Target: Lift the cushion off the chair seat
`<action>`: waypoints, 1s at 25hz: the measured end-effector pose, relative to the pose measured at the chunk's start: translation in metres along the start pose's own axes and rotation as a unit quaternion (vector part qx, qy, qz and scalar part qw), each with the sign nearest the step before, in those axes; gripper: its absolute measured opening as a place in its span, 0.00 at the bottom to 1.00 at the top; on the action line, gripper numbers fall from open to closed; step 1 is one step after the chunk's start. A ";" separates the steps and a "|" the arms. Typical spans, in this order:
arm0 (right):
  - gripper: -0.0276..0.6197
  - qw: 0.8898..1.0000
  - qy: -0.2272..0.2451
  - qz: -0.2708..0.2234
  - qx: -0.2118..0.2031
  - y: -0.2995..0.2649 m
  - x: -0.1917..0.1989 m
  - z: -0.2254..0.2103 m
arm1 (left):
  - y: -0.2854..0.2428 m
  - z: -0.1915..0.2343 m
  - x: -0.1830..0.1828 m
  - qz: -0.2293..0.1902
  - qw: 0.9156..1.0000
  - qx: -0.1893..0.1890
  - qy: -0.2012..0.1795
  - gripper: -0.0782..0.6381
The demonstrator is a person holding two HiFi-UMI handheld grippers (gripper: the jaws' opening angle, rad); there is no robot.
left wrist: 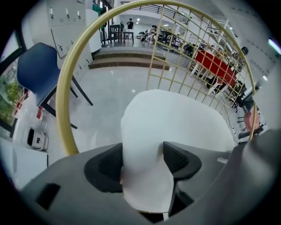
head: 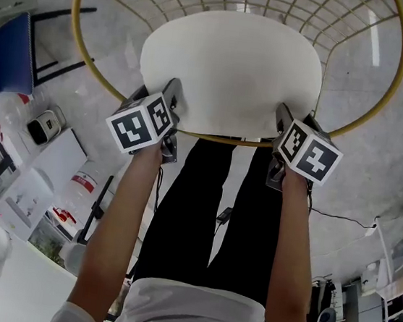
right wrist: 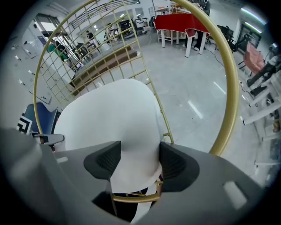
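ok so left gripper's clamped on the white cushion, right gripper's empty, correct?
No, the right gripper isn't empty: the right gripper view shows its jaws pinching the white cushion too. The left gripper is clamped on it, as said.

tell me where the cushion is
Head view, top centre: the cushion lies on the gold chair, near edge pinched by the left gripper and right gripper.

Three cameras.
Head looks steeply down; both my gripper views sit close, sharing the cushion [head: 231, 69].
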State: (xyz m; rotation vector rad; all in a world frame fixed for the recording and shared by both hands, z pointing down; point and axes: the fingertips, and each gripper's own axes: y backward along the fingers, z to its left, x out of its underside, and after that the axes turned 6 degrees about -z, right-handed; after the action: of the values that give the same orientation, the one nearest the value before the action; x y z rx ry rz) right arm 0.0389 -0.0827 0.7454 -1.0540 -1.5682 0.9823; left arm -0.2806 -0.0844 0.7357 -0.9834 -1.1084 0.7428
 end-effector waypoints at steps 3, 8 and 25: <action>0.41 1.000 0.018 0.000 0.007 0.004 0.000 -0.004 | 0.005 0.001 0.000 -0.007 1.000 0.008 -0.001 0.43; 0.34 0.999 0.047 -0.003 0.009 0.011 -0.001 -0.004 | 0.010 0.004 -0.001 -0.011 1.000 0.022 -0.006 0.36; 0.19 0.996 0.080 -0.029 -0.019 0.043 -0.008 0.004 | 0.037 -0.009 0.001 -0.032 0.997 0.049 -0.051 0.27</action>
State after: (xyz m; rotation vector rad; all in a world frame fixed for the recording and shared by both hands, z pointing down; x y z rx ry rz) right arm 0.0439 -0.0782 0.7021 -1.0806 -1.4815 0.8112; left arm -0.2725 -0.0707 0.7010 -0.8312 -1.1743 0.7948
